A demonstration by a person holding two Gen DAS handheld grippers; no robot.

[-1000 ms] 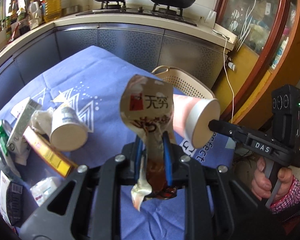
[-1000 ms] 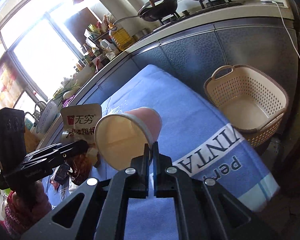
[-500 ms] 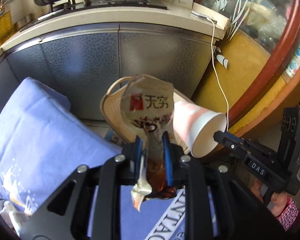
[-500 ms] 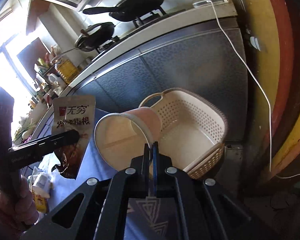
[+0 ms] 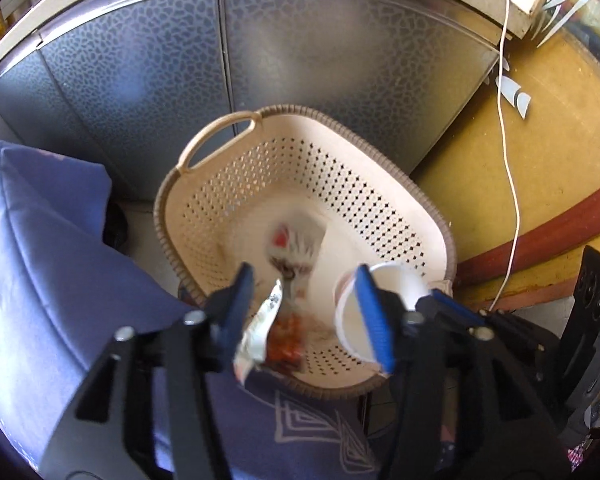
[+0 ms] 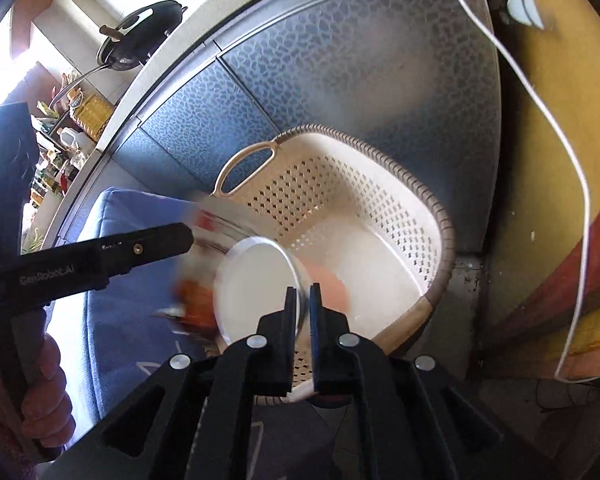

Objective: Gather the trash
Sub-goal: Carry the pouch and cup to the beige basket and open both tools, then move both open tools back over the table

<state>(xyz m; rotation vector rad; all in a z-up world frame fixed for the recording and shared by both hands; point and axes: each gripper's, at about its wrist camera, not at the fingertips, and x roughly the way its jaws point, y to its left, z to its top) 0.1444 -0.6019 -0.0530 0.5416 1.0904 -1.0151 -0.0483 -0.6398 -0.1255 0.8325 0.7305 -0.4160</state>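
Observation:
A beige perforated basket (image 5: 440, 232) (image 6: 440, 208) stands on the floor below both grippers. My left gripper (image 5: 308, 308) hangs over it with its jaws opening. A snack wrapper (image 5: 284, 280) is loose between them, blurred, touching neither pad and dropping toward the basket floor. In the right wrist view the wrapper (image 6: 196, 300) is an orange smear beside the left gripper (image 6: 180, 238). My right gripper (image 6: 303, 300) still has the rim of a pink paper cup (image 6: 260, 280) (image 5: 396, 284) between its fingers, and its jaws are starting to open. The cup's mouth faces the camera above the basket.
A table under a blue cloth (image 5: 40, 260) borders the basket's left and near sides. Grey patterned cabinet doors (image 5: 300, 40) stand right behind it. A white cable (image 5: 508, 160) hangs down at the right over a yellow floor. A person's hand (image 6: 40, 392) holds the left gripper's handle.
Both grippers swung from above the table to above the basket and tilted down. The left jaws spread and let go of the wrapper. The cup stayed at the right fingertips.

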